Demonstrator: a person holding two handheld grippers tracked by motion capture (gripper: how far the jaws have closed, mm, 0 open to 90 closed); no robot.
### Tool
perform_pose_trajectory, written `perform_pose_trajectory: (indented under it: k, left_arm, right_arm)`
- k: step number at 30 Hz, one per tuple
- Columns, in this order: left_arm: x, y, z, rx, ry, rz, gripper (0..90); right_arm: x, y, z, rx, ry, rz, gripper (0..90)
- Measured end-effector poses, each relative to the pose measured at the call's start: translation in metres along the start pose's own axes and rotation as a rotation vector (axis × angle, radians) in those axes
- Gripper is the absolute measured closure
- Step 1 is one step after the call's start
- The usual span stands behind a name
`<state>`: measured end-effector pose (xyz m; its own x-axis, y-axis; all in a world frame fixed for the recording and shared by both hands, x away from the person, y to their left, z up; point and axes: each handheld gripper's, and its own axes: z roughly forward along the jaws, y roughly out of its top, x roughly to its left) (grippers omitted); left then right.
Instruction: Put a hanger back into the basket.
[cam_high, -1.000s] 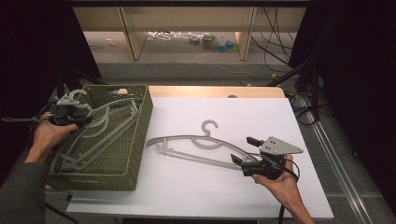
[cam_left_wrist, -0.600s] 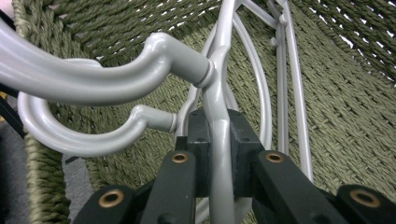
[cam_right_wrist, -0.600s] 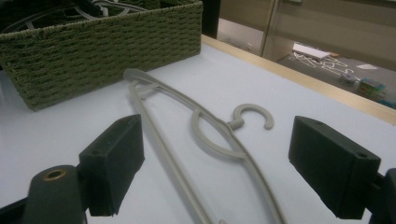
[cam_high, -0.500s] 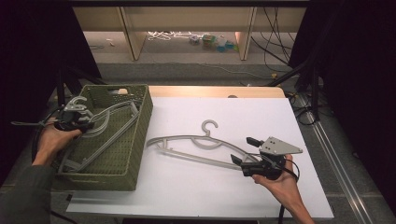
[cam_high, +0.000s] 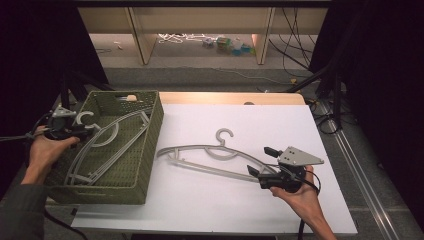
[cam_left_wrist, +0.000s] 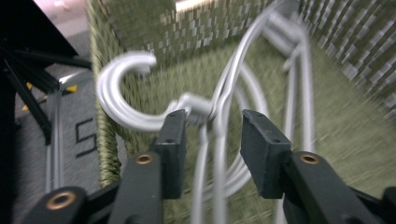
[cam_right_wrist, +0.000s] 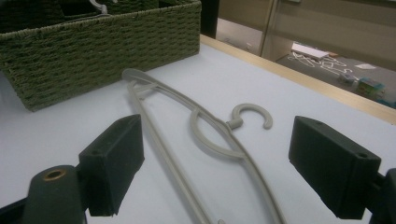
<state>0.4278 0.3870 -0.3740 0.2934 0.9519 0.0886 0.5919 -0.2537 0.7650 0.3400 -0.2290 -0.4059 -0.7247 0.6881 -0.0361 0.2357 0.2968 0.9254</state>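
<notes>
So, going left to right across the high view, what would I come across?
Left gripper → green basket with a hanger in it → second hanger on the white table → right gripper.

The white worktop (cam_high: 300, 130) is evenly and brightly lit from above in the high view, while the surroundings on both sides are left almost black. A lit strip of floor (cam_high: 200, 60) is seen beyond the far edge. Shadows on the worktop are faint and soft. The left gripper view is smeared by motion blur, most strongly across the green basket (cam_left_wrist: 355, 56) weave and the pale hanger (cam_left_wrist: 126, 93). The right gripper view is sharper, with its background slightly softened.
</notes>
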Motion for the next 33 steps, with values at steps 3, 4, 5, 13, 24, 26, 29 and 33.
perform_pose_trajectory:
  k: [3, 4, 5, 13, 24, 26, 29, 33]
  left_arm:
    - [-0.004, 0.002, -0.017, -0.060, -0.009, -0.046, 52.3]
    - [-0.005, 0.002, -0.021, -0.072, -0.006, -0.049, 50.8]
    - [-0.006, 0.003, -0.026, -0.084, -0.007, -0.049, 49.6]
    - [-0.033, 0.005, -0.059, -0.191, -0.040, -0.058, 42.5]
    - [-0.101, 0.009, -0.101, -0.298, -0.149, -0.013, 32.5]
    - [-0.116, 0.010, -0.108, -0.318, -0.176, -0.006, 32.1]
    - [-0.135, 0.011, -0.111, -0.336, -0.226, 0.014, 31.7]
    - [-0.154, 0.009, -0.105, -0.336, -0.292, 0.026, 30.5]
  right_arm:
    - [0.001, 0.000, 0.000, 0.004, 0.000, -0.002, 18.8]
    - [0.001, 0.000, 0.000, 0.002, 0.000, -0.001, 18.7]
    - [0.001, 0.000, 0.000, 0.002, 0.000, -0.002, 18.7]
    - [0.002, -0.001, 0.001, -0.012, -0.008, 0.001, 18.6]
    - [0.001, -0.001, 0.000, -0.014, -0.013, 0.012, 17.8]
    - [0.001, 0.000, -0.001, -0.006, -0.011, 0.015, 17.6]
    - [0.000, 0.000, 0.000, -0.015, -0.014, 0.002, 17.6]
    - [0.000, -0.001, 0.000, -0.020, -0.015, 0.005, 17.6]
